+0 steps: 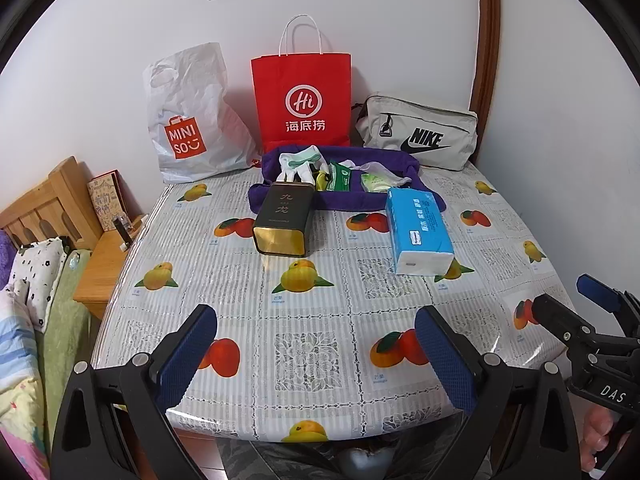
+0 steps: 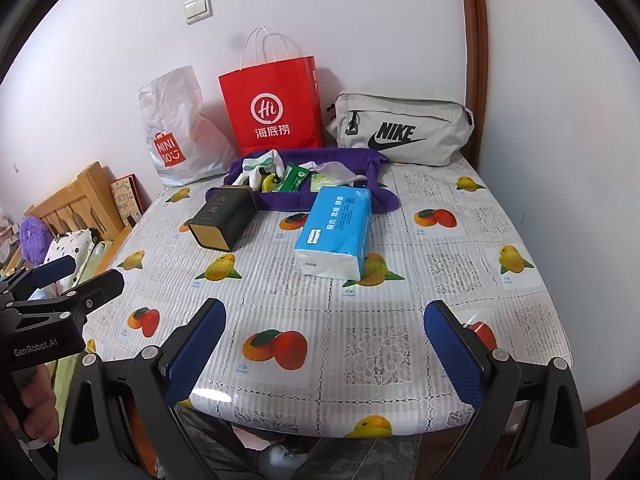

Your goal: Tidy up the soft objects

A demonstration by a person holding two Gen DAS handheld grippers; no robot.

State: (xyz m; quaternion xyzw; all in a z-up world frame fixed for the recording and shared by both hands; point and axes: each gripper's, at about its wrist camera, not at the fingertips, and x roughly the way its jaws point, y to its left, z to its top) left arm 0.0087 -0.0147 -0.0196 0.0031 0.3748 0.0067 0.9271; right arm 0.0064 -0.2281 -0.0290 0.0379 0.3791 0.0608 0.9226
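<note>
We've got the fruit-print table (image 1: 320, 300) with a purple cloth (image 1: 340, 200) holding soft bits, a blue tissue pack (image 1: 418, 232) just beside it. Left gripper (image 1: 316, 354) and right gripper (image 2: 324, 350) both spread wide, empty — we'd grab the pack across its narrow sides, gently.
</note>
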